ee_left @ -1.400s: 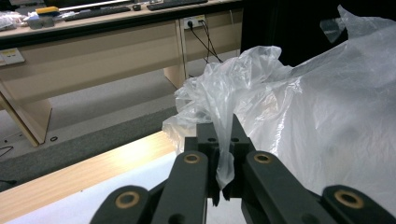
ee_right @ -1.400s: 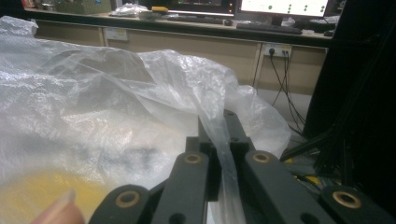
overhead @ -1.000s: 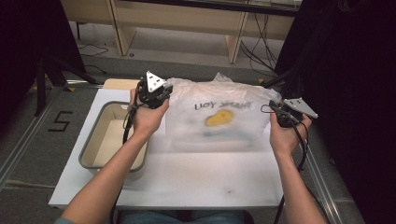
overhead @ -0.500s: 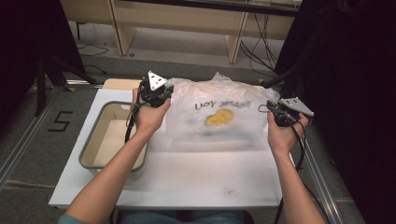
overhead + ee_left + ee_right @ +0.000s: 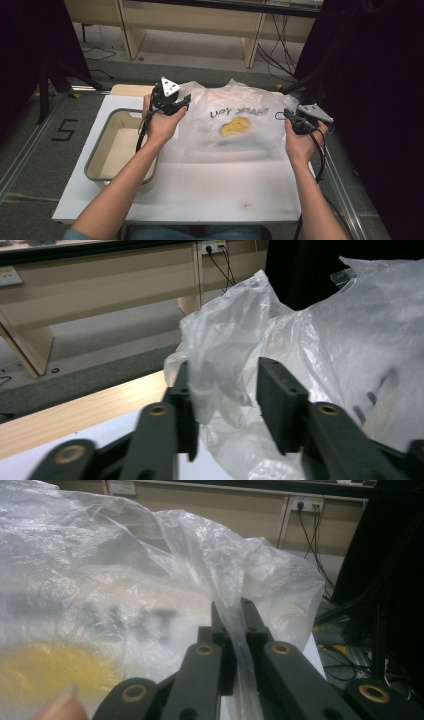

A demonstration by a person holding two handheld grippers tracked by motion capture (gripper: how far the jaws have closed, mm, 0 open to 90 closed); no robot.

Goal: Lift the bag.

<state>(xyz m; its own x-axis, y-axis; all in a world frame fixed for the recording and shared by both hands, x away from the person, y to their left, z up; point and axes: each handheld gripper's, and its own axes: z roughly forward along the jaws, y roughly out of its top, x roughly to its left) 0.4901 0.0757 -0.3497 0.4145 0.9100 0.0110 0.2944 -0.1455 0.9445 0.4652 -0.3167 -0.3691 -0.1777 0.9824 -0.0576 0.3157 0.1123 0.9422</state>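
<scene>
Bag: clear plastic bag (image 5: 235, 125) lies flat across the upper middle of the white table (image 5: 210, 190); printed lettering and a yellow patch face up.
Left gripper (image 5: 172, 102): jaws have just been opening; a fold of the bag's corner stands loosely between them, pads not pressing, likely a release or regrip.
Right gripper (image 5: 295, 119): jaws closed tight on the film of the bag's right edge, probably anchoring that side so the sheet stays taut.
Tray: beige tray (image 5: 95, 165) at left of frame, beside the left forearm, apart from the bag.
Judgement: one side pinned, other side free.
</scene>
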